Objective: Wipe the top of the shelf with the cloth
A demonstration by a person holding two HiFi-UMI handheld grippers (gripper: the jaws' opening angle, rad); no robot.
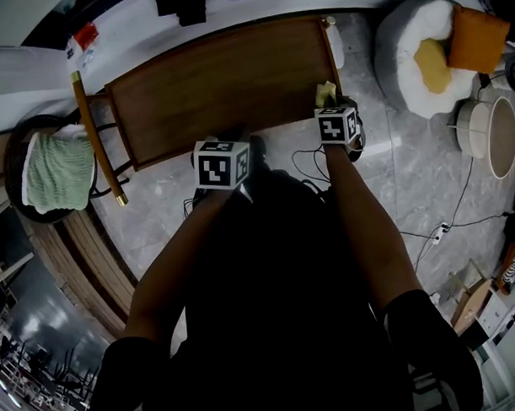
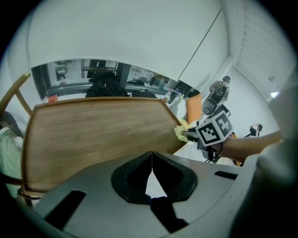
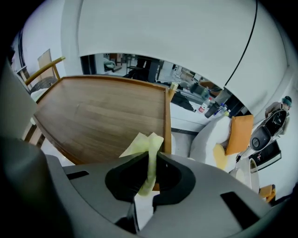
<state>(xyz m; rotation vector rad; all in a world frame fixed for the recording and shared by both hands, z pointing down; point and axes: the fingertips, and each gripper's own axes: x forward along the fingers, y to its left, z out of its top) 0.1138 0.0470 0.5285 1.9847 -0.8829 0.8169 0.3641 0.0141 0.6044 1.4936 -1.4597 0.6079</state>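
The right gripper [image 3: 150,165] has its fingers pinching a yellow cloth [image 3: 146,143] at the shelf's [image 1: 219,84] near right corner. The left gripper [image 2: 152,161] has its fingers pressed together, empty. Wiping seems barely begun.

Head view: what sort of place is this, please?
Probably a living room or a home-like studio: a wooden shelf, a white beanbag with an orange cushion, and a tiled floor with loose cables.
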